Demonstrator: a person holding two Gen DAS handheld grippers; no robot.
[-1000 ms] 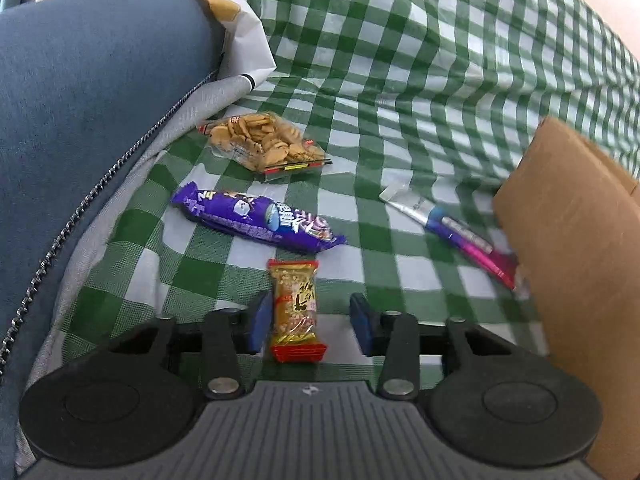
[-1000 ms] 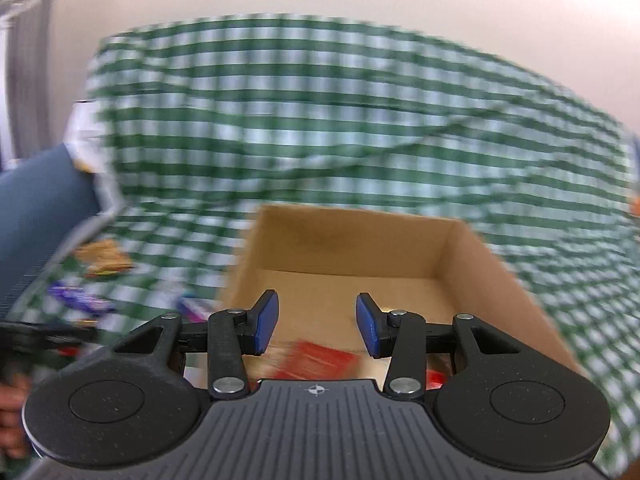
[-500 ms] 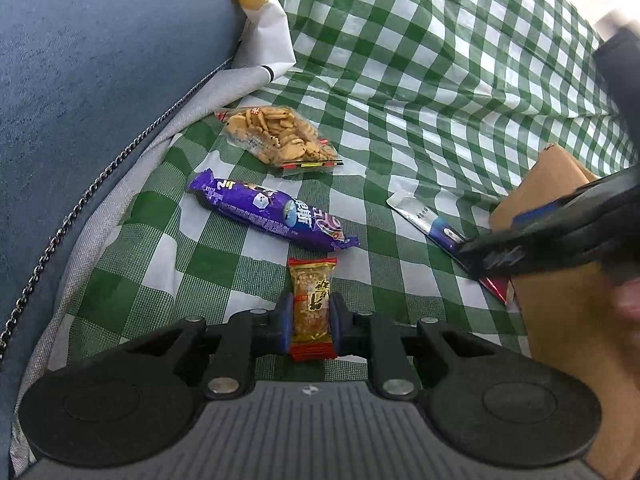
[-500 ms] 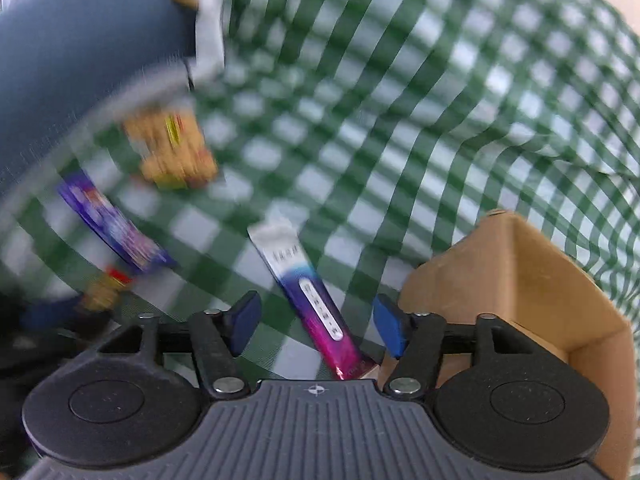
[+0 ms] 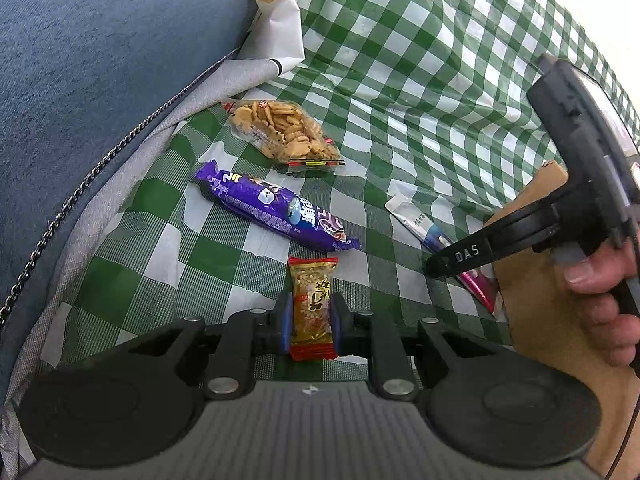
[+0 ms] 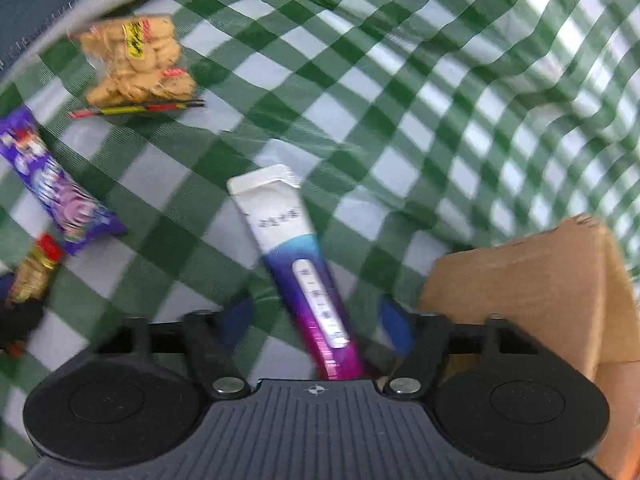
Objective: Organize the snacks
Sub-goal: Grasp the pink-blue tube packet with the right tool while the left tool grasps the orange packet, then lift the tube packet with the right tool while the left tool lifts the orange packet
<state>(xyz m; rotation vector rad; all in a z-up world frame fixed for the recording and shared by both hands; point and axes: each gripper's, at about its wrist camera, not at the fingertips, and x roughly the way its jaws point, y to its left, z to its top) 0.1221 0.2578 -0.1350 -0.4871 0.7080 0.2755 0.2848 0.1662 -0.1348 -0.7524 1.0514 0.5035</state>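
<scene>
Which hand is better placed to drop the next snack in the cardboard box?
Left, probably. The left gripper is already shut on the gold snack bar; the right gripper merely straddles the stick pack, jaws closing, beside the cardboard box.

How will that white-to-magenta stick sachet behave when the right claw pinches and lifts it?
The stick sachet looks thin and flat, so probably light and a bit floppy, drooping from a pinch near one end. Its glossy film may slip. It lies flat on the checked cloth, so rolling seems unlikely.
</scene>
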